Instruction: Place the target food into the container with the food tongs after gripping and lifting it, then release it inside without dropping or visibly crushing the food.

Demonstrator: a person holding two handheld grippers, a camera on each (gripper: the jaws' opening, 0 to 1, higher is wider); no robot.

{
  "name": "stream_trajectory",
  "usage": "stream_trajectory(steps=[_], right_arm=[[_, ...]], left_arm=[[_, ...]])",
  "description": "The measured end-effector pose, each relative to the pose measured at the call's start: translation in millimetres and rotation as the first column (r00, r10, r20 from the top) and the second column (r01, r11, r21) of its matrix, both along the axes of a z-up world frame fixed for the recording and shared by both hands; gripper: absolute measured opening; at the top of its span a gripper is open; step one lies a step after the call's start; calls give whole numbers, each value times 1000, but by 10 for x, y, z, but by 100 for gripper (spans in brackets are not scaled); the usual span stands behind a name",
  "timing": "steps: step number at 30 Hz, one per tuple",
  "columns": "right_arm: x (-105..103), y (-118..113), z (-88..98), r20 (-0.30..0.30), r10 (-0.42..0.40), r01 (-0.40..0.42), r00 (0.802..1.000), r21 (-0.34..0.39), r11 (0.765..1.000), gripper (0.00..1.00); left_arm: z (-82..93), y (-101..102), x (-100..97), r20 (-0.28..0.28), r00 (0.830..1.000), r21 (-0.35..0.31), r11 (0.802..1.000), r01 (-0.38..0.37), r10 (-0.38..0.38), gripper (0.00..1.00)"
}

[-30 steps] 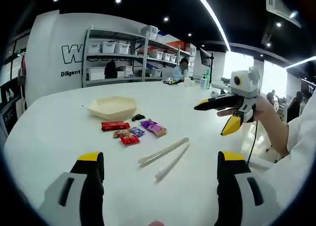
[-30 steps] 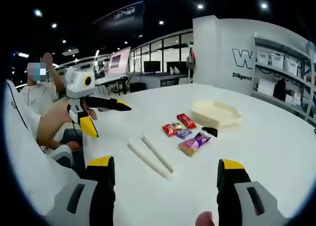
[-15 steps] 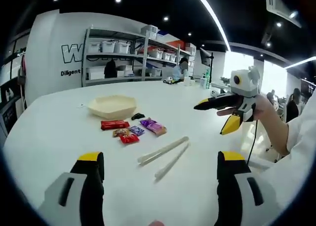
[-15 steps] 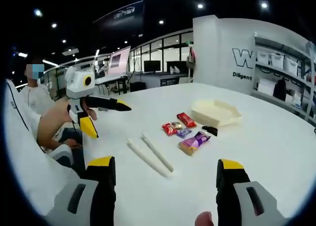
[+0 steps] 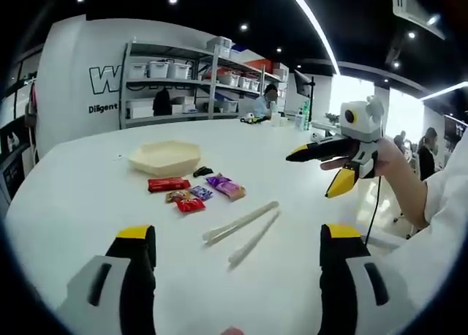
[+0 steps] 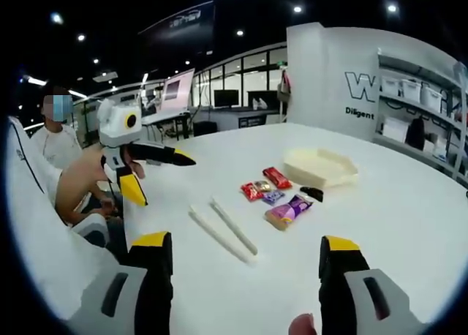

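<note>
While both grippers hung above the white table [image 5: 66,196] with jaws spread wide and nothing between them, the left gripper [image 5: 232,273] and right gripper [image 6: 245,273] were well apart from the food. Small wrapped snacks lay in a loose cluster: a red bar [image 5: 164,183], a purple packet [image 5: 227,188], a smaller red packet [image 5: 190,204]. Pale food tongs [image 5: 241,229] lay flat beside them, and the cream angular container [image 5: 165,158] sat just beyond.
</note>
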State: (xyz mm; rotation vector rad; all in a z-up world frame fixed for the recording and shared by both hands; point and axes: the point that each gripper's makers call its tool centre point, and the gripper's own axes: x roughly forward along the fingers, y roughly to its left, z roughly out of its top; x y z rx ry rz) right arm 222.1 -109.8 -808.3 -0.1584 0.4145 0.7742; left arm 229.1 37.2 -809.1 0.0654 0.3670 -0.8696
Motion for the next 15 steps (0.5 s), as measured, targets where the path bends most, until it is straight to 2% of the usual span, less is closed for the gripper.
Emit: stream_trajectory(steps=[15], right_arm=[[5, -2, 17, 2, 6, -6, 1000, -1, 1000, 78]], left_arm=[[1, -32, -3, 8, 1000, 12, 1000, 21, -22, 87]])
